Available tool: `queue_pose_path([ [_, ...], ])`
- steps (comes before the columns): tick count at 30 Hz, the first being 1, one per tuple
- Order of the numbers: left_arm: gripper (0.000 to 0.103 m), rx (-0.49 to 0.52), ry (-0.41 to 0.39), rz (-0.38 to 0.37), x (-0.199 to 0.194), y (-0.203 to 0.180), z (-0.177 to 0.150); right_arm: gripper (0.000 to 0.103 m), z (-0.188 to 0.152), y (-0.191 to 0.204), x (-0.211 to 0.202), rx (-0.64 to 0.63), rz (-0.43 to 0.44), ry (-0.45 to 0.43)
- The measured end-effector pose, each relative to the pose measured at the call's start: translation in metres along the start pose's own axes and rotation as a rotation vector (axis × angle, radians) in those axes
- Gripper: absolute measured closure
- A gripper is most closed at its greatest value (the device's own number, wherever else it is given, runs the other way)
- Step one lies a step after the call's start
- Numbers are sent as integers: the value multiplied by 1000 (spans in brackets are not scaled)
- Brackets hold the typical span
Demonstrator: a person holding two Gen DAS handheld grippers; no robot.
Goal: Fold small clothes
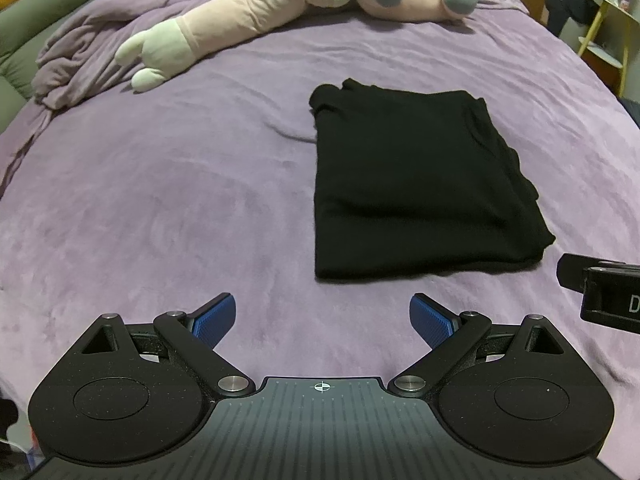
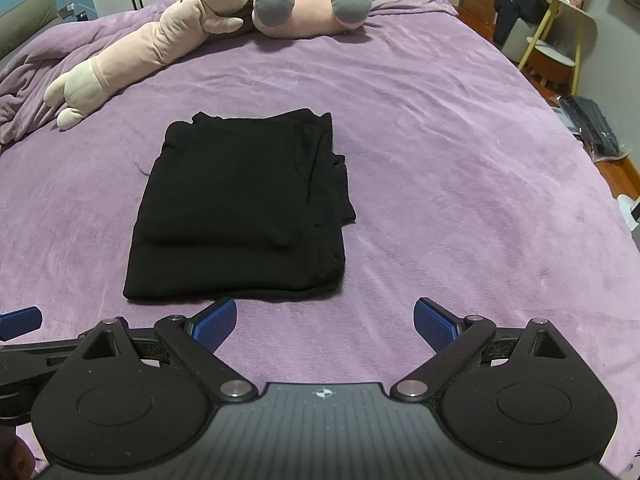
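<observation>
A folded black garment point(image 1: 420, 184) is laid flat on a bed covered by a purple blanket point(image 1: 160, 200). It is seen just ahead of both tools, apart from each. From the left tool point(image 1: 322, 322) it lies ahead and to the right; from the right tool point(image 2: 325, 324) it lies ahead and to the left, its near edge just beyond the left blue fingertip point(image 2: 214, 322). Both tools are spread wide and nothing is gripped by either. The right tool's black body is glimpsed at the right edge of the left view, beside the garment's near right corner.

The garment is folded into a rough rectangle, with layered edges stacked unevenly along its right side. Bare blanket is seen all round it: a broad stretch to the left of the left tool and another to the right of the right tool. Far beyond the garment, a long pink plush toy point(image 2: 152, 48) and a round pink plush toy point(image 2: 312, 4) are lying. A yellow-legged side stand point(image 2: 560, 32) is seen off the bed, far to the right.
</observation>
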State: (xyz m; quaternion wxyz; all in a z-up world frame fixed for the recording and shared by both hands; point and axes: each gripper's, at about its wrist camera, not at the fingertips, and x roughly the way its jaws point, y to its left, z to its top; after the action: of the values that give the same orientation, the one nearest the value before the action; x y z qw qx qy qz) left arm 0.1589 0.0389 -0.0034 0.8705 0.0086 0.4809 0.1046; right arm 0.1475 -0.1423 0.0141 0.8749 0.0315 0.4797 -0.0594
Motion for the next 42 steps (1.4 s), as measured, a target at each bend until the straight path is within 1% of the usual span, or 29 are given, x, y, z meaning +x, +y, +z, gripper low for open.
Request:
queue_pose_path([
  [42, 5, 28, -5, -12, -4, -6, -2, 7, 0, -1, -2, 3, -5, -5],
])
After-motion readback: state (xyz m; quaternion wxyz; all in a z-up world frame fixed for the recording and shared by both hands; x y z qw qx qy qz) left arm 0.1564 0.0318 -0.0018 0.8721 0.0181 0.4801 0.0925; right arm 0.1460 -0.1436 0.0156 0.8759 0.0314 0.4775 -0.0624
